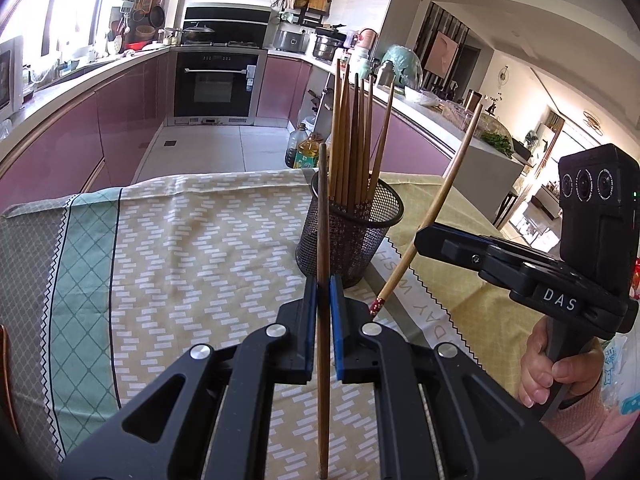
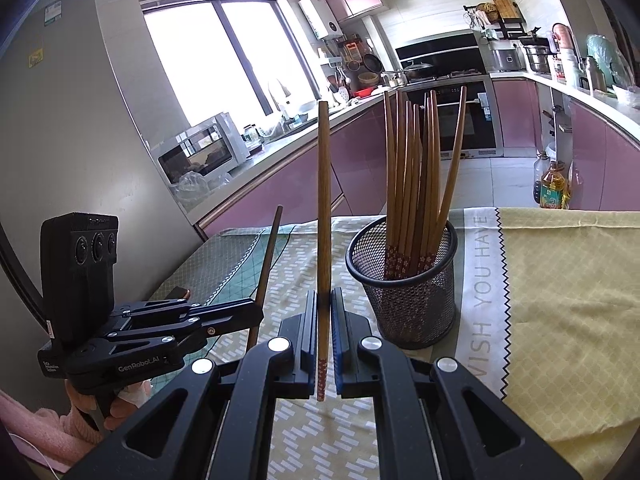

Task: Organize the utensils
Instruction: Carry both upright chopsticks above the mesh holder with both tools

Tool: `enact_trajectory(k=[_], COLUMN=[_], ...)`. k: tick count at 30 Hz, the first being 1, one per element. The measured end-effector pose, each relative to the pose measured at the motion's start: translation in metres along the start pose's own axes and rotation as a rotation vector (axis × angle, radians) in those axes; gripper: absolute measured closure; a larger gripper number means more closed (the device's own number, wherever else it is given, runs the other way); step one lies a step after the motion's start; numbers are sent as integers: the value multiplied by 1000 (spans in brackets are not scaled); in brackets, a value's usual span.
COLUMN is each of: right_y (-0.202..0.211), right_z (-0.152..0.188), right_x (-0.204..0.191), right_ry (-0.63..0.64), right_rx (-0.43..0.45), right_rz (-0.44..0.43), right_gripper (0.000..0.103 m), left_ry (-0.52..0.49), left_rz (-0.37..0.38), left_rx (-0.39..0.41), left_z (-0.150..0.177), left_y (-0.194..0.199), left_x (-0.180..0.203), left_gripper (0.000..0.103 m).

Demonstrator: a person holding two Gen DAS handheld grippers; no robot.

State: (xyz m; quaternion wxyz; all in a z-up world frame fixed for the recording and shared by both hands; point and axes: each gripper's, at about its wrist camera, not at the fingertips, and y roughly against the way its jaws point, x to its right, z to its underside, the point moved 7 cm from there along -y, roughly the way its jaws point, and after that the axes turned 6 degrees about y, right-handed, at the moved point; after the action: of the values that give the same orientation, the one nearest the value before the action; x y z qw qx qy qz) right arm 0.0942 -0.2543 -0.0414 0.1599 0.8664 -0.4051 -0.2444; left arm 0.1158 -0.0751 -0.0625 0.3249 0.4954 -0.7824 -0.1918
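Note:
A black mesh cup [image 1: 352, 236] [image 2: 404, 292] stands on the table and holds several brown chopsticks [image 1: 352, 140] [image 2: 412, 168], their patterned ends down. My left gripper [image 1: 324, 280] is shut on a dark brown chopstick [image 1: 323, 200] that stands upright just left of the cup. In the right wrist view the left gripper [image 2: 256, 312] and its dark chopstick [image 2: 269, 260] sit at the left. My right gripper [image 2: 324, 294] is shut on a lighter chopstick [image 2: 323, 184], upright, with its red patterned end down. The left wrist view shows the right gripper [image 1: 420, 238] to the right of the cup, its chopstick [image 1: 448, 184] leaning.
A patterned tablecloth [image 1: 192, 248] [image 2: 560, 280] covers the table, and its far edge runs just behind the cup. Beyond it are the kitchen floor, pink cabinets, an oven [image 1: 218, 80] and oil bottles [image 1: 306, 152] [image 2: 552, 188]. A person's hand [image 1: 548, 368] holds the right gripper's handle.

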Motion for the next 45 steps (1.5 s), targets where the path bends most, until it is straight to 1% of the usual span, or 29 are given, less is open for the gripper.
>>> enact_trajectory(k=[15, 45], right_y=[11, 21], right_z=[-10, -24], right_x=[3, 3], right_ry=[3, 20], right_rx=[34, 72], right_rz=[10, 28], right_gripper=[97, 97], left_ry=[-7, -24], left_rz=[2, 21], left_rx=[26, 69], left_z=[-9, -26], left_y=[2, 9], left_x=[2, 12], left_gripper=[96, 96])
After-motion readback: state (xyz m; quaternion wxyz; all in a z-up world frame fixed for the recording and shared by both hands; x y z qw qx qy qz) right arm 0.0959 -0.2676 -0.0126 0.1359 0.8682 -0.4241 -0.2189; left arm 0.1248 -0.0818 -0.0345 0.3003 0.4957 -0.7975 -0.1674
